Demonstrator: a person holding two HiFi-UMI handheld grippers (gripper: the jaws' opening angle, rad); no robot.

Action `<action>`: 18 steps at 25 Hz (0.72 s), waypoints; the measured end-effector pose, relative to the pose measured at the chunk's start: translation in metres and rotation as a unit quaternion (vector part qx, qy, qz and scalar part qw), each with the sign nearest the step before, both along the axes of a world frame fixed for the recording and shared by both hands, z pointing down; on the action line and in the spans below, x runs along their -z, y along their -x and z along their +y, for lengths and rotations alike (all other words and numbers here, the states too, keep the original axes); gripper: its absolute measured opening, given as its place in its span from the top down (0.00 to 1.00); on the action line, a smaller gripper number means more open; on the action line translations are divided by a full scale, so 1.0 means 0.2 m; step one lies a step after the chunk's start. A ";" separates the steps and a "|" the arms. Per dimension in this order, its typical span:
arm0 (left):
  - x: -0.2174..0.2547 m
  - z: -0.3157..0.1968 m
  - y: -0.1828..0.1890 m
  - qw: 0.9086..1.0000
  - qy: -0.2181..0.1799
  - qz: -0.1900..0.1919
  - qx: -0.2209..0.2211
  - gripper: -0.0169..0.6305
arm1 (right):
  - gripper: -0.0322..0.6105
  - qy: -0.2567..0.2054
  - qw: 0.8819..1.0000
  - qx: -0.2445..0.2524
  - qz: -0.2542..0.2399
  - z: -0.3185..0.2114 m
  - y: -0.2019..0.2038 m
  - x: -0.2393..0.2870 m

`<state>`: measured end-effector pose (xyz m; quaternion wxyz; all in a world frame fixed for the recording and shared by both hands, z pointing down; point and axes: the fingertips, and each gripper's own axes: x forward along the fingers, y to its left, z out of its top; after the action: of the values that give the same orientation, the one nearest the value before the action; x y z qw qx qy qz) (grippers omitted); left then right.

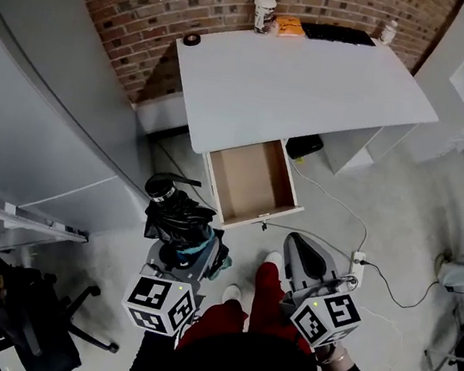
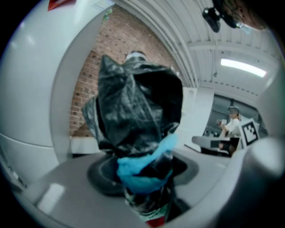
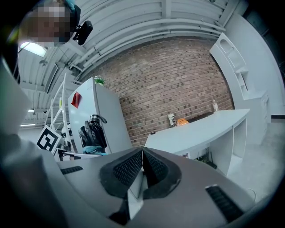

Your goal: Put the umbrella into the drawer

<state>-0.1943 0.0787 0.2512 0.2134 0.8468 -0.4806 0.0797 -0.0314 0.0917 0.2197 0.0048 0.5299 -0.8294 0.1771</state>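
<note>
Head view: folded umbrella held just short of the open drawer.

The white desk (image 1: 317, 89) stands against the brick wall, and its drawer (image 1: 250, 181) hangs out empty from the near edge. The black umbrella (image 1: 177, 213) stands upright in the left gripper (image 2: 144, 180), near the drawer's front left corner, with the fingers clamped round its lower end. The right gripper (image 3: 142, 153) has its fingers together on nothing. To do this well, I judge the umbrella should be tipped lengthwise along the drawer, lowered clear of the front rim, and let go only once it rests on the bottom.
</note>
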 end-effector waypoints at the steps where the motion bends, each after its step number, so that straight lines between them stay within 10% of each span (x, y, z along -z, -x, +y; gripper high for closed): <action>1: -0.01 0.00 0.00 1.000 0.003 -0.001 0.002 0.61 | 0.94 0.002 1.000 0.000 -0.001 -0.01 -0.01 -0.01; 18: -0.23 -0.31 -0.11 0.998 0.050 -0.049 0.008 0.61 | 0.94 0.069 0.997 -0.017 -0.017 -0.31 -0.22 -0.19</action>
<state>-0.1730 0.0160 0.2979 0.2324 0.8262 -0.4929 0.1427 0.0131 0.0294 0.2583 0.0240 0.5391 -0.8061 0.2427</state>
